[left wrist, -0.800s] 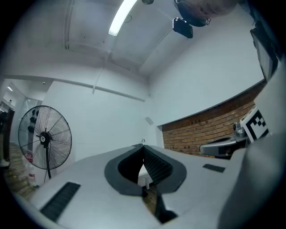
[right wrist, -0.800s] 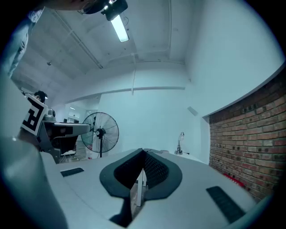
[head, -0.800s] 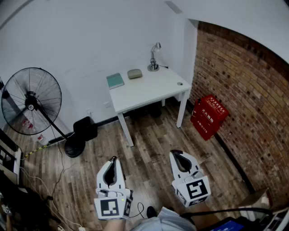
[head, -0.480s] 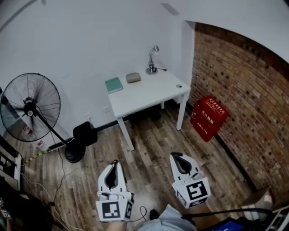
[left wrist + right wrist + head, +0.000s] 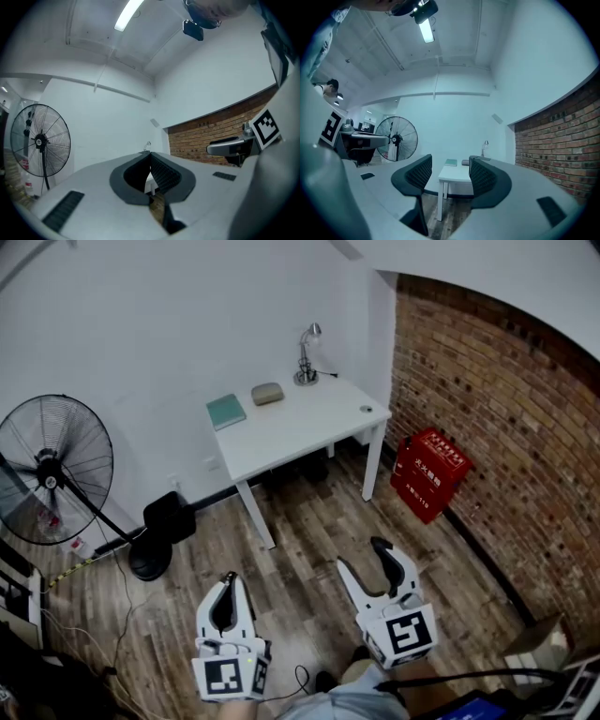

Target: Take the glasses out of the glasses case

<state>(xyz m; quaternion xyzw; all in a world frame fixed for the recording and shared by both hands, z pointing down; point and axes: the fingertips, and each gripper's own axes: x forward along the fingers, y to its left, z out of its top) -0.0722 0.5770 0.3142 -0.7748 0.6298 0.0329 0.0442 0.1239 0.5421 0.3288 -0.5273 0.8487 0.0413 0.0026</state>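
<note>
The glasses case (image 5: 267,393), a grey-brown oval pouch, lies shut at the back of a white table (image 5: 309,432) across the room. The right gripper view shows it small and far off (image 5: 465,162) on the table (image 5: 454,175). Both grippers hang over the wood floor, well short of the table. My left gripper (image 5: 229,577) is shut with nothing in it, its dark pads (image 5: 159,171) pressed together. My right gripper (image 5: 364,557) stands open and empty, and the table shows between its pads (image 5: 485,177). No glasses can be seen.
A teal notebook (image 5: 225,412) and a desk lamp (image 5: 305,357) share the table. A standing fan (image 5: 52,470) is at the left, with a black bag (image 5: 169,517) by the wall. A red box (image 5: 429,472) leans on the brick wall (image 5: 506,418) at the right.
My right gripper's jaws have opened from shut. The left gripper stays shut. The table has slid slightly up and left in the head view.
</note>
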